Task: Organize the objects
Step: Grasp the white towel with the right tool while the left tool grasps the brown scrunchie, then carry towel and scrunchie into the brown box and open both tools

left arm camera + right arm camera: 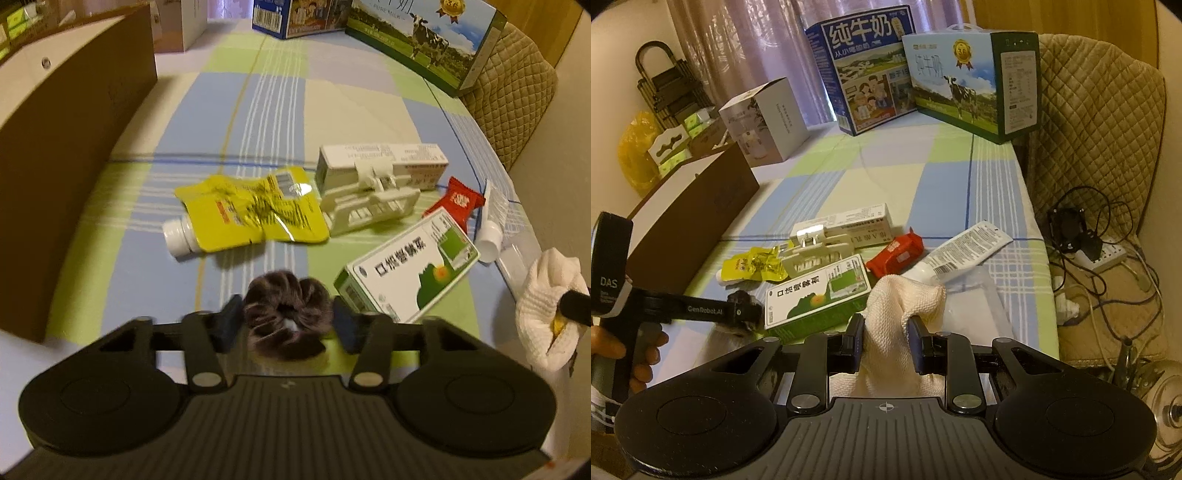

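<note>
Desk: the checked blue, green and cream cloth-covered desk (280, 110) carries the loose clutter ahead of both claws, so everything lies within reach for sorting.
Brown box: the tall brown cardboard box (74, 155) stands open-topped to the left of the left claw, probably the bin the items go into.
Cream cloth: the cream waffle-knit cloth (897, 306) hangs bunched from the right claw (885, 341), whose pads are pressed together on a fold, lifting it clear of the pile.
Green carton: the green-and-white medicine carton (406, 273) lies tilted just ahead and right of the left claw, propped on neighbouring items.
Yellow pouch: the crumpled yellow spouted pouch (251, 214) lies flat ahead of the left claw, beyond the scrunchie.
Scrunchie: the dark brown fuzzy hair scrunchie (288, 310) sits on the desk between the left claw's (287, 325) pads.
Left claw: partly closed around the scrunchie; whether the pads already pinch it I cannot tell.
</note>
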